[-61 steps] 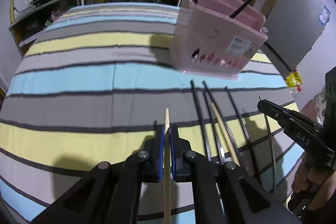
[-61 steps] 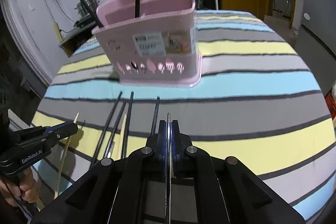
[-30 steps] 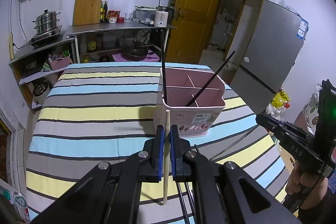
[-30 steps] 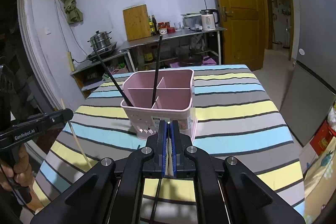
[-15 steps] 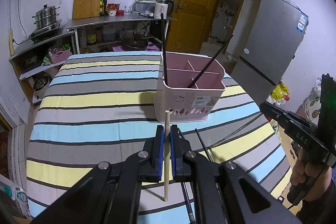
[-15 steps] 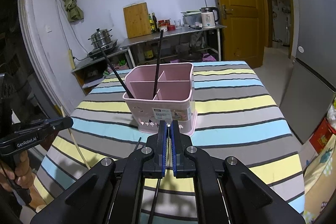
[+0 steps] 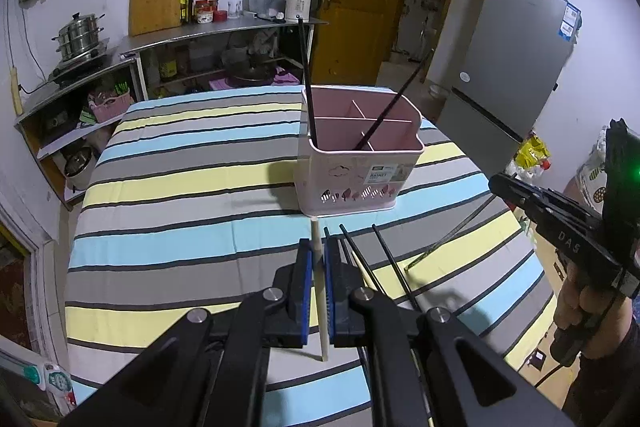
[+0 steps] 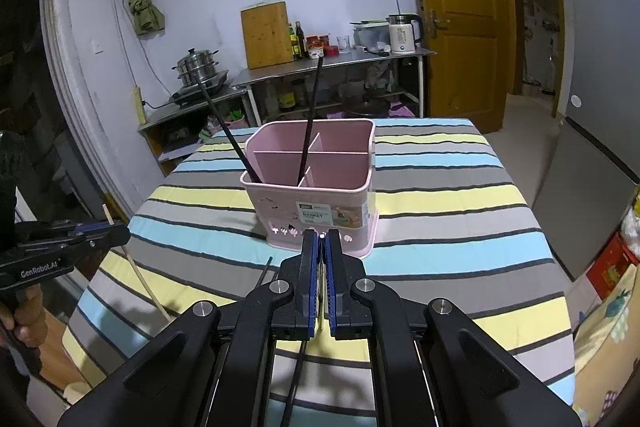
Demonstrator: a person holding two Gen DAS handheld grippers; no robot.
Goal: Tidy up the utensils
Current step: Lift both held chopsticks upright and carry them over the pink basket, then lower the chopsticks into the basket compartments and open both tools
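While the left gripper (image 7: 316,259) looks out over the striped tablecloth (image 7: 192,195), its blue pads are pinched tight on a pale wooden chopstick (image 7: 319,279), gripped around the middle so both ends poke out. It looks light and stiff, easy to swivel between the pads if held off-centre. Straight ahead of the jaws stands the pink basket (image 7: 360,179), two black chopsticks (image 7: 306,87) already leaning in its compartments. Just right of the jaws several loose black chopsticks (image 7: 390,263) lie on the cloth. Farther right the right gripper (image 7: 516,193) hangs in the air, a dark stick slanting down from its tip.

From the right gripper's (image 8: 321,255) own camera, its jaws are closed almost completely on a thin dark metal chopstick (image 8: 296,367) that runs back beneath them; smooth and slippery, I'd guess, so it wants a firm pinch. Dead ahead sits the basket (image 8: 320,211), and off to the left the other gripper (image 8: 116,231) carries the wooden stick (image 8: 140,277) slanting.
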